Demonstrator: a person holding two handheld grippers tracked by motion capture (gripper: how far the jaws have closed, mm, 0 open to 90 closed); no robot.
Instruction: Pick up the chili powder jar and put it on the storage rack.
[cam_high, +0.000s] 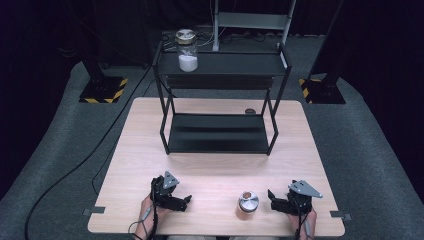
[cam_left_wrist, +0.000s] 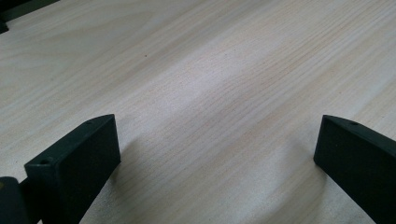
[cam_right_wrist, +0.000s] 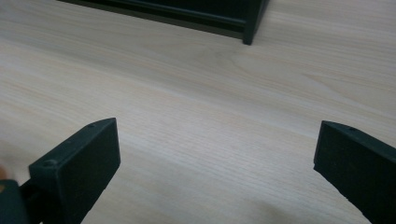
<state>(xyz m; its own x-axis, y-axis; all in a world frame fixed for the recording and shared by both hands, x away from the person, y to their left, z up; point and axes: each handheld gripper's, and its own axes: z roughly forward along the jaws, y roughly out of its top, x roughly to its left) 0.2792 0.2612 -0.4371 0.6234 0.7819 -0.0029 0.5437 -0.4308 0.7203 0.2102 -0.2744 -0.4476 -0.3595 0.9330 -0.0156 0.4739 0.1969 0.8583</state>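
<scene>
A small jar (cam_high: 247, 204) with a silver lid and brownish contents stands near the table's front edge. My left gripper (cam_high: 186, 201) rests on the wood to the jar's left, its jaws pointing right toward it, open. My right gripper (cam_high: 273, 196) sits just right of the jar, jaws pointing left, also open. In the left gripper view the left gripper (cam_left_wrist: 218, 128) has bare wood between its wide jaws. The right gripper (cam_right_wrist: 217, 128) likewise holds nothing in the right gripper view. A taller glass jar (cam_high: 188, 51) with white powder and a gold lid stands on the shelf's top tier.
A black two-tier metal shelf (cam_high: 220, 131) occupies the table's far half; one of its feet (cam_right_wrist: 252, 23) appears ahead of the right gripper. A small dark round spot (cam_high: 250, 111) lies behind the shelf. Cables trail over the grey floor at left.
</scene>
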